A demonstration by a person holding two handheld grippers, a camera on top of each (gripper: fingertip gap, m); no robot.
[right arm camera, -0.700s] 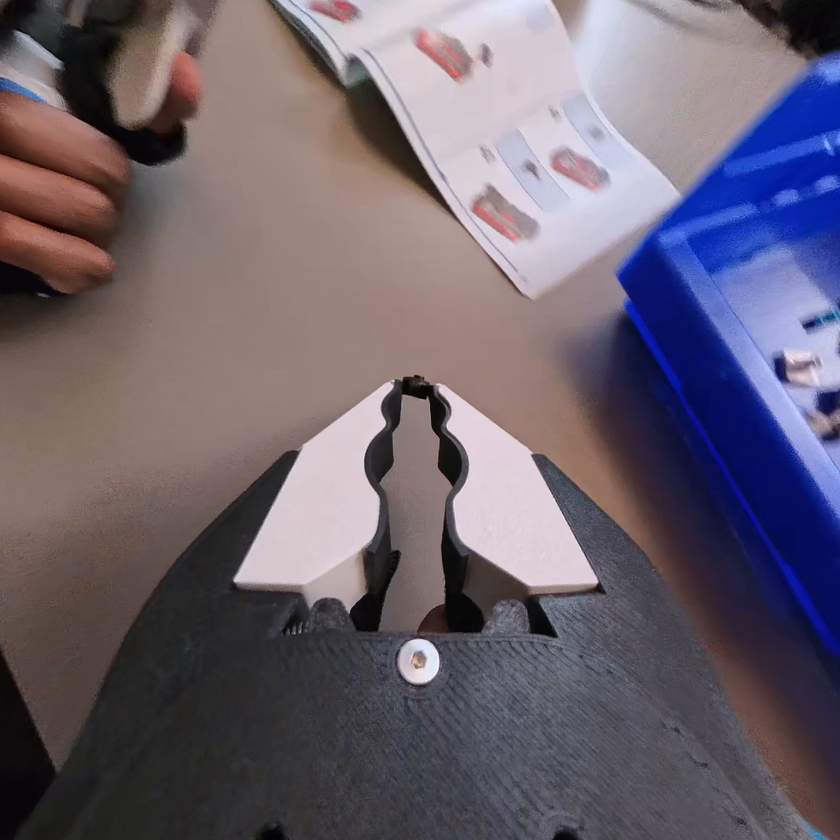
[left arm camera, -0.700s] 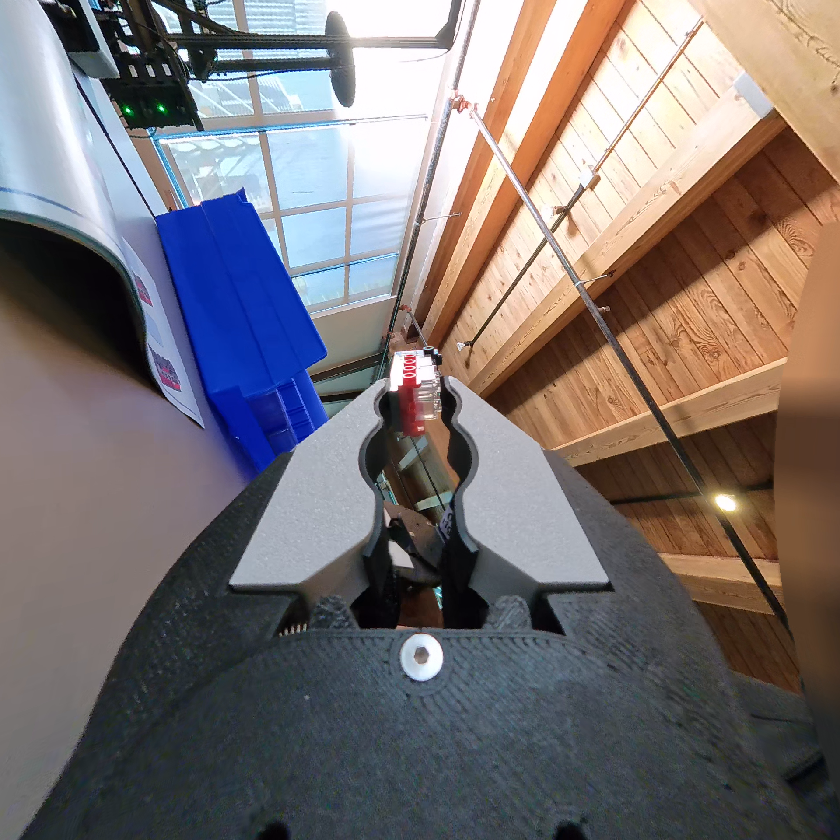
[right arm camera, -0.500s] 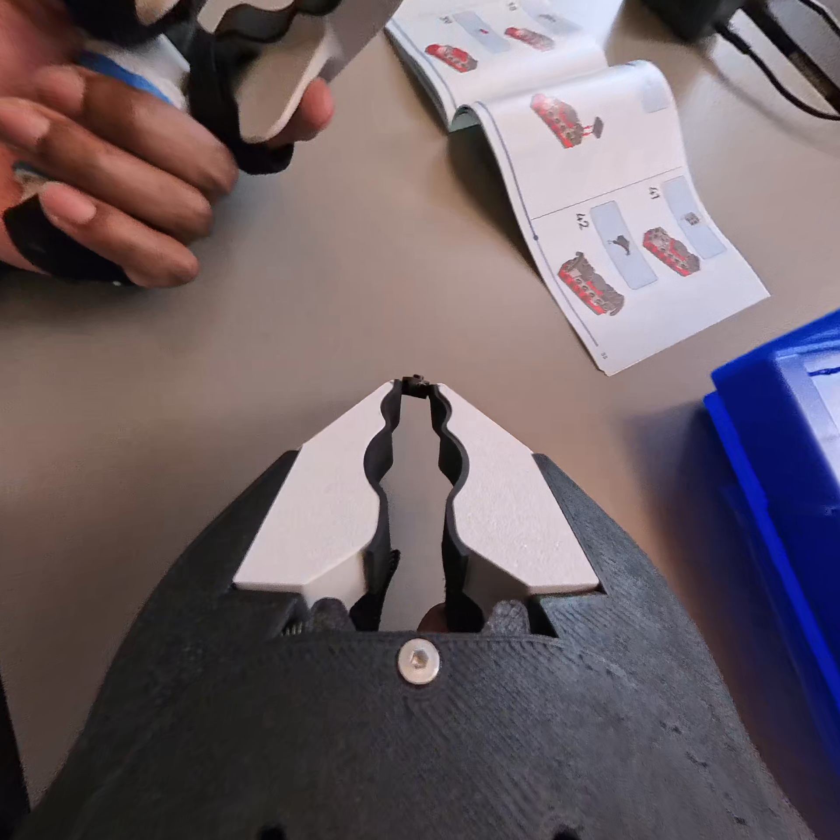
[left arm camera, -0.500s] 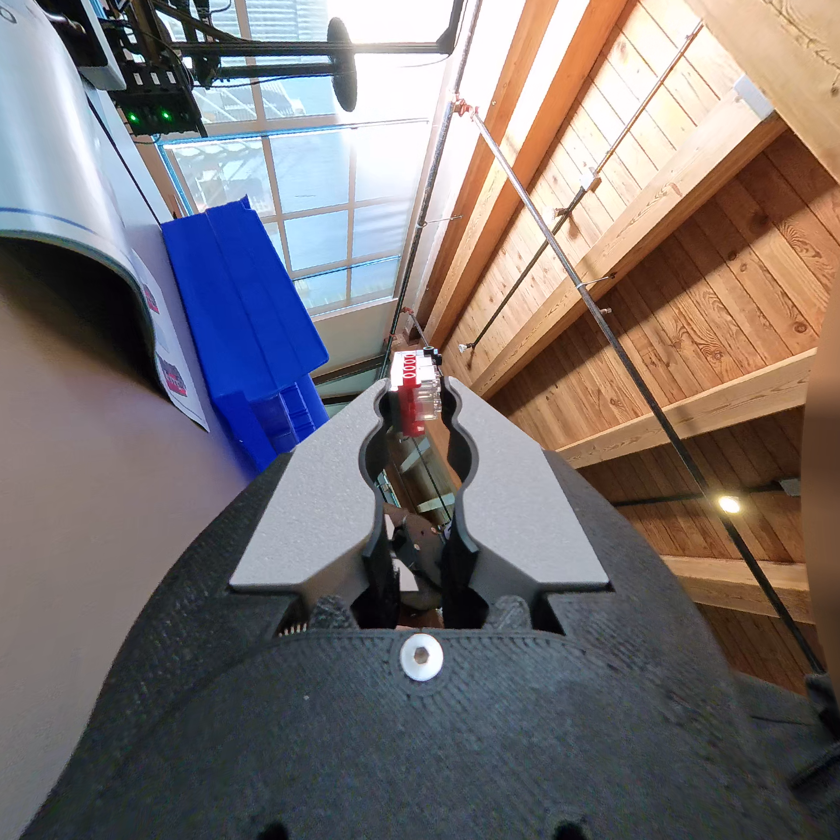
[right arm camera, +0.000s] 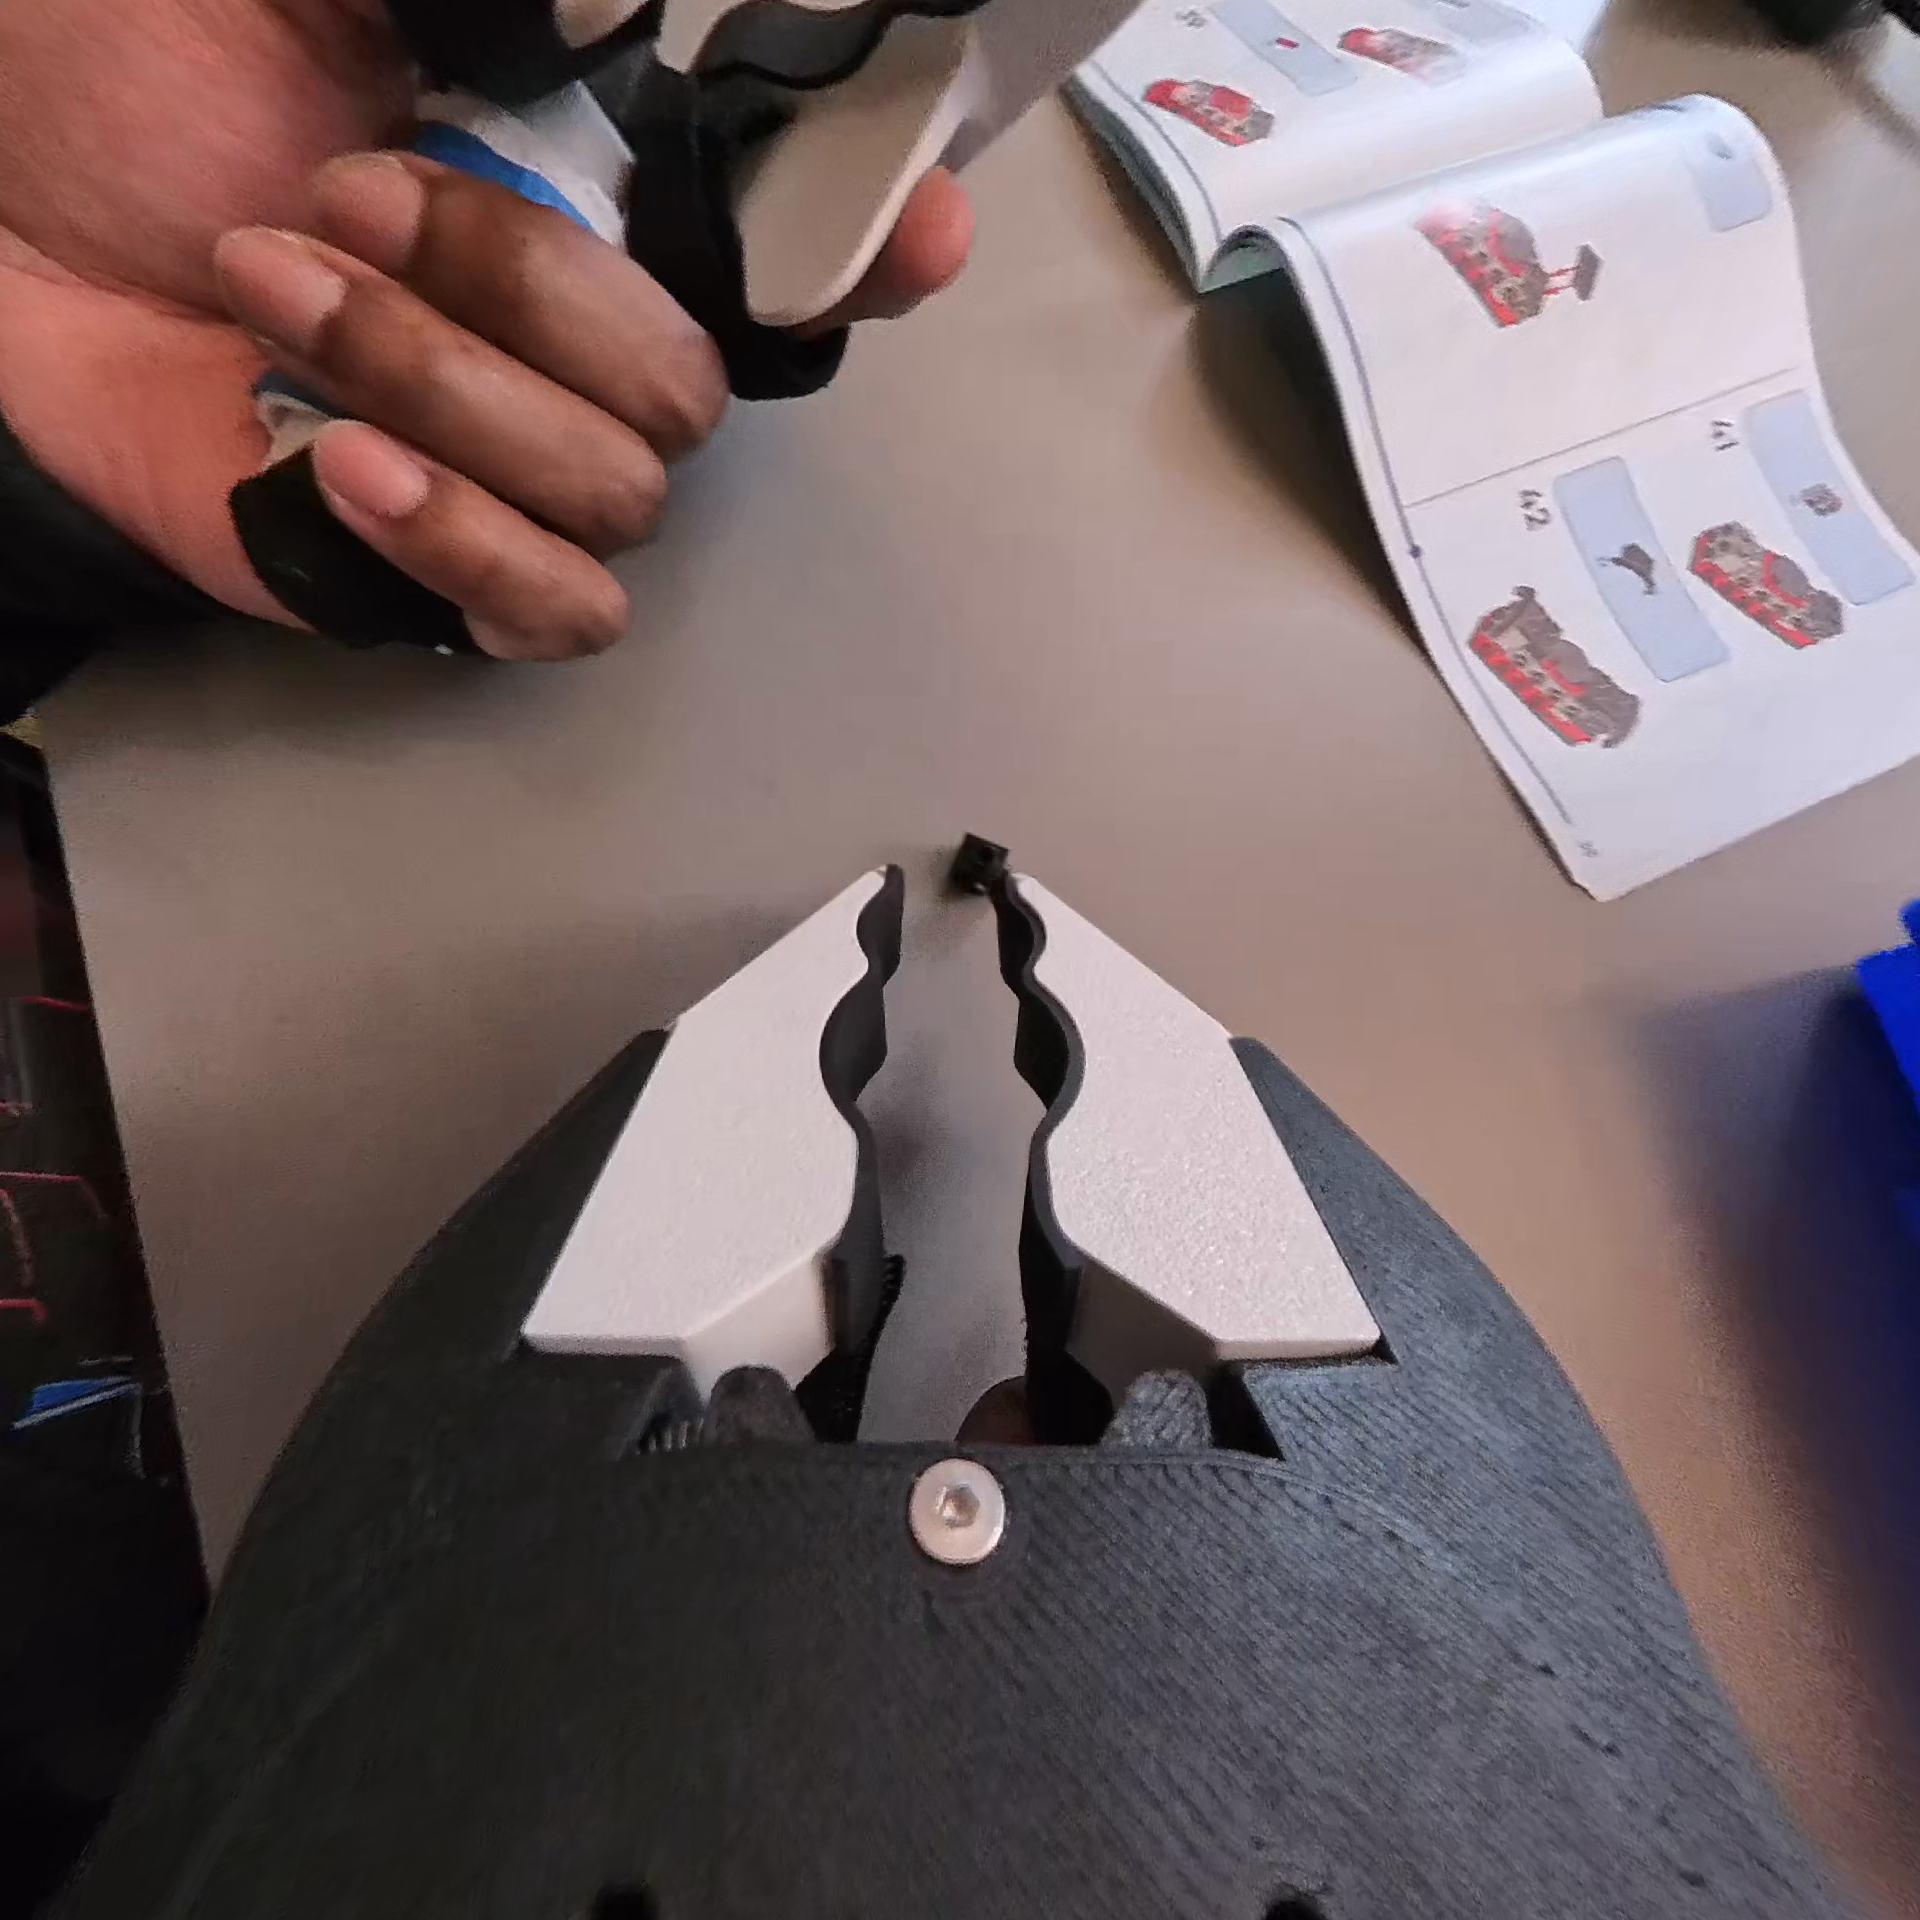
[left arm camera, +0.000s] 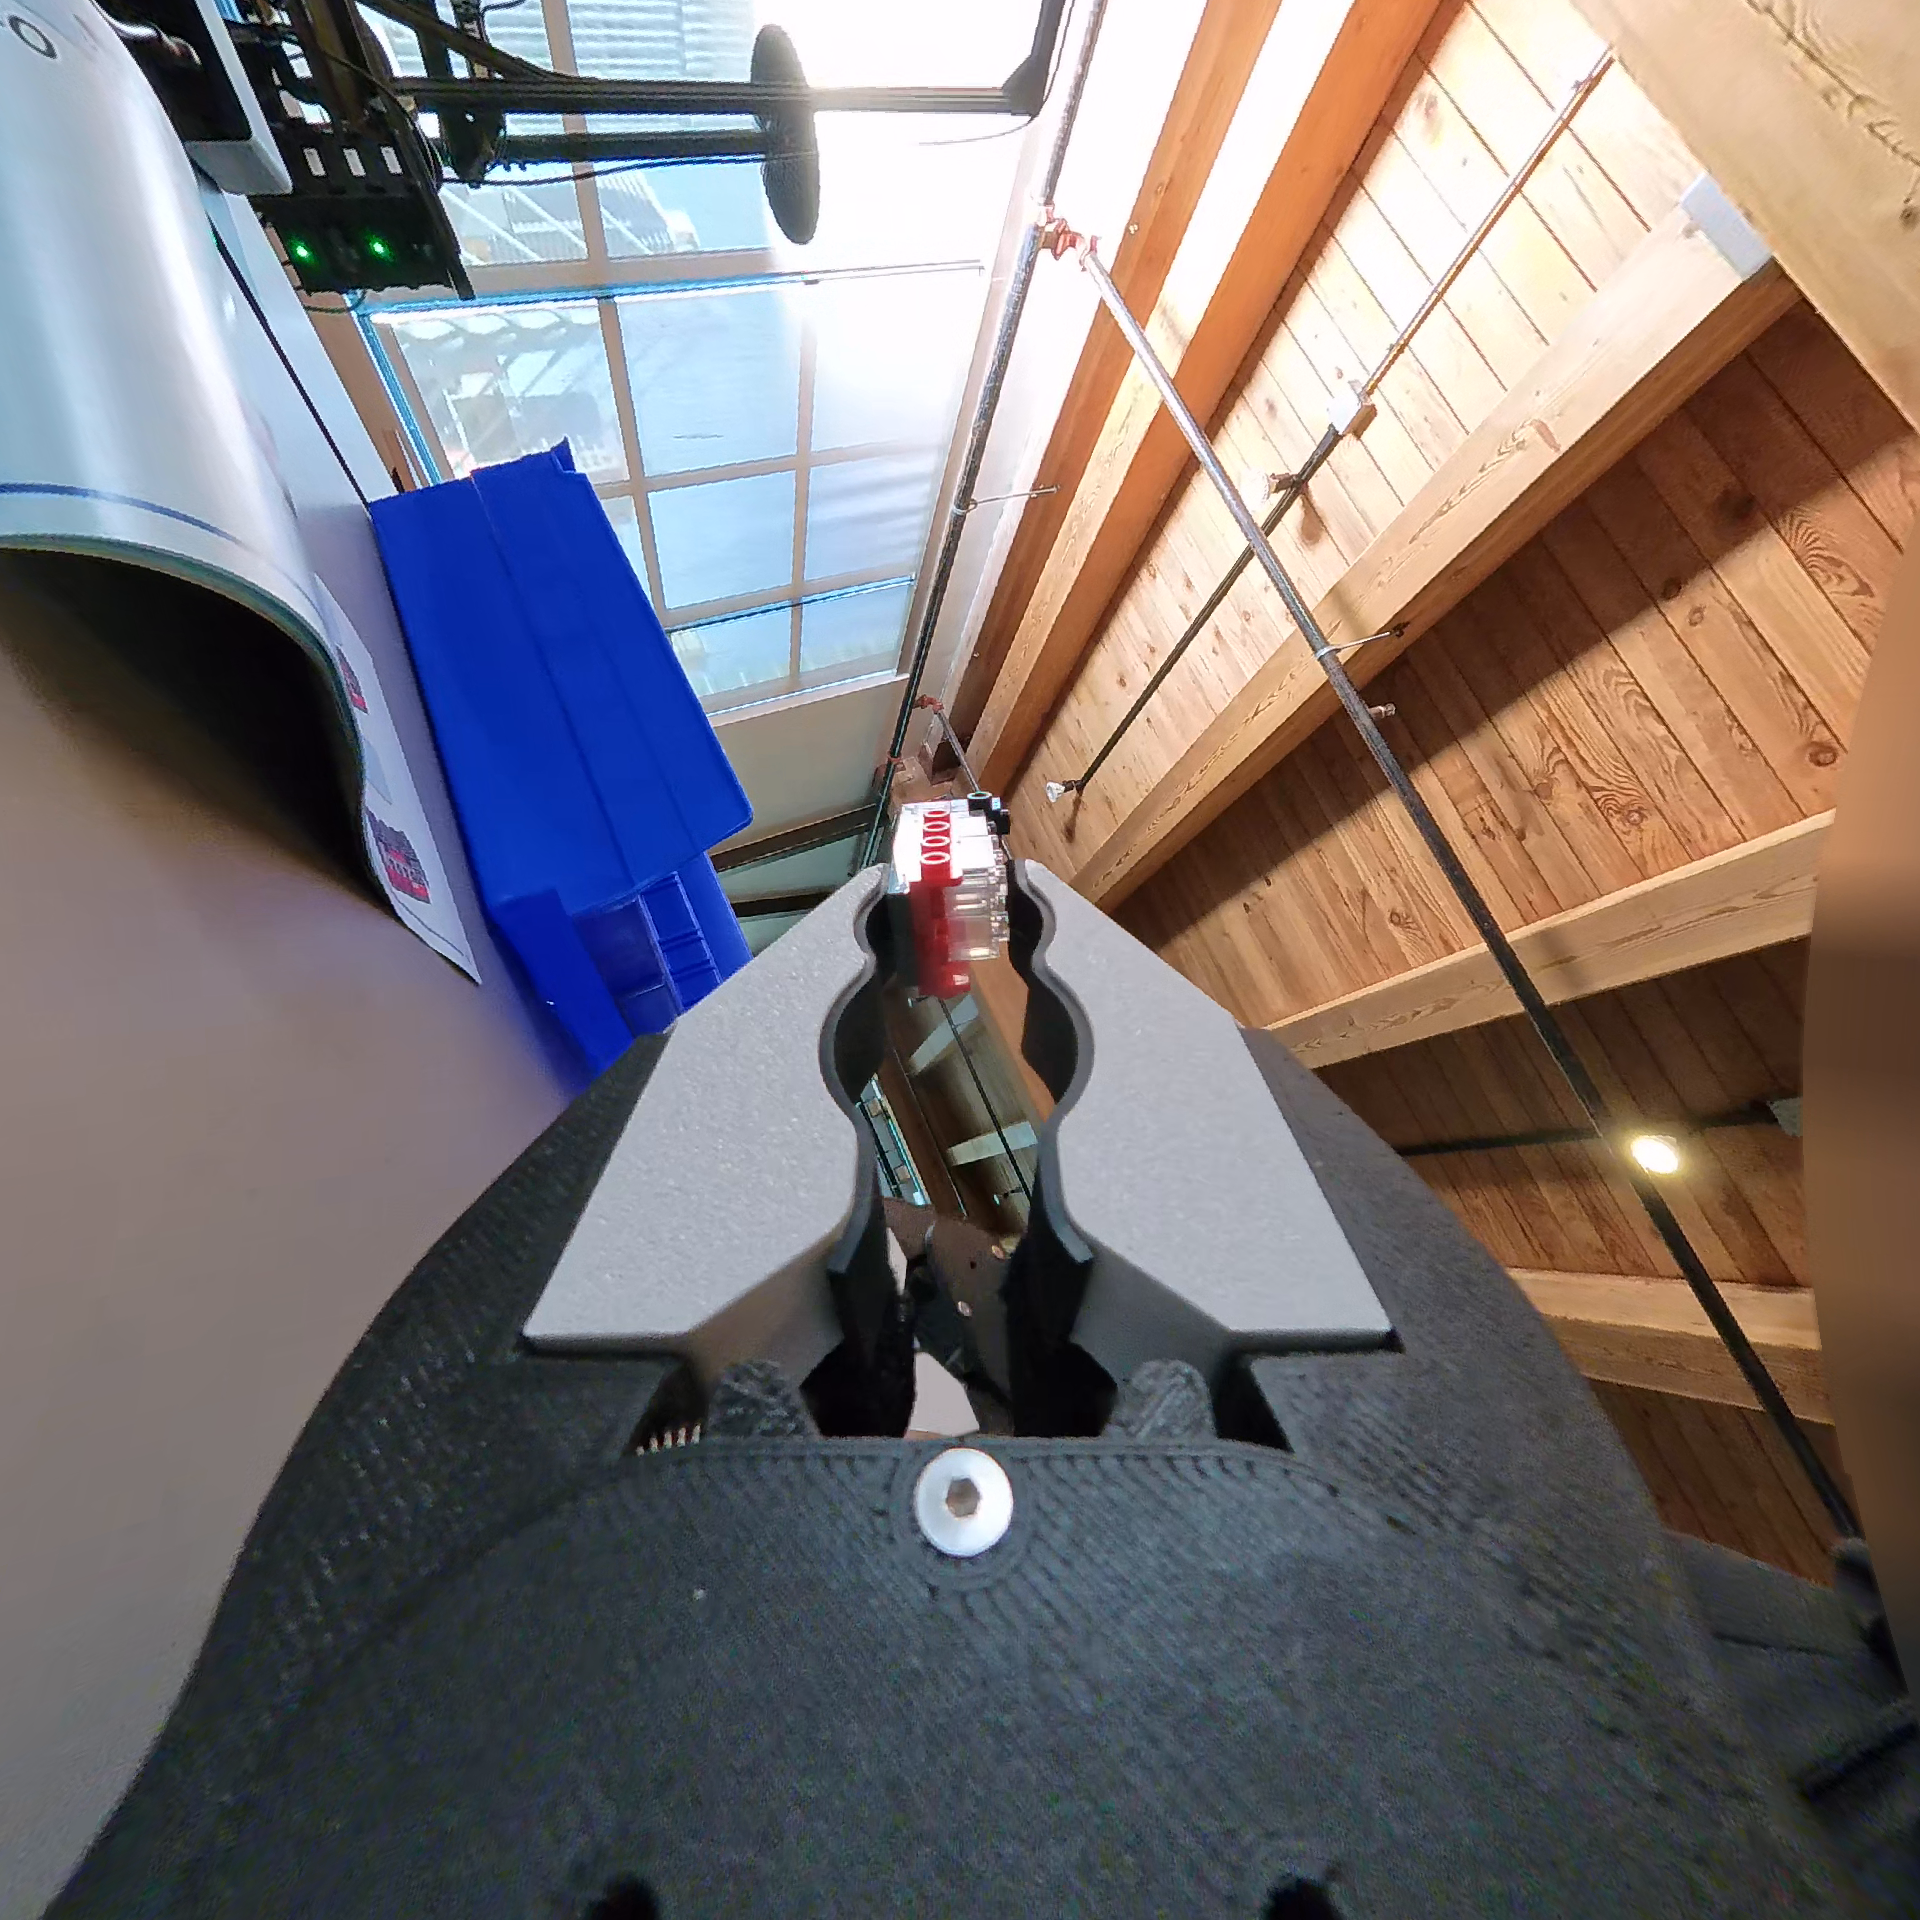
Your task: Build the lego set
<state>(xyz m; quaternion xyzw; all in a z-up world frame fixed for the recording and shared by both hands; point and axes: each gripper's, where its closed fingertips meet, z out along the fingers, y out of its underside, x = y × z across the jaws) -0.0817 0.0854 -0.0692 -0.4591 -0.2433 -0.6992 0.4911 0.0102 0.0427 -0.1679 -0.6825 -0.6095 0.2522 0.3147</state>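
Left gripper (left arm camera: pixel 951 883): tilted up toward the wooden ceiling (left arm camera: pixel 1455 623) and window (left arm camera: pixel 707 468); its fingertips clamp a small lego assembly (left arm camera: pixel 948 899) of red and clear bricks with a black piece at the far end. Grip and aim unchanged from half a second ago; the view has shifted only slightly.

Right gripper (right arm camera: pixel 951 883): pointed down at the grey table (right arm camera: pixel 935 675). Its fingers, pinched together on a tiny black brick (right arm camera: pixel 981 862) half a second ago, now stand a narrow gap apart. The brick sits at the tip of the right-hand finger, touching or just beside it; whether it rests on the table or clings to the finger cannot be told from this angle.

Person's hand (right arm camera: pixel 416 343): upper left in the right wrist view, wrapped round the left gripper's body, larger in frame and lower than before.

Instruction booklet (right arm camera: pixel 1558 416): open on the table, upper right, pages curled; seen in the left wrist view as a curved sheet at the left edge. It lies farther right in frame than earlier.

Blue bin (left arm camera: pixel 540 707): beside the booklet in the left wrist view; only a blurred blue corner shows at the right edge of the right wrist view, less than before.
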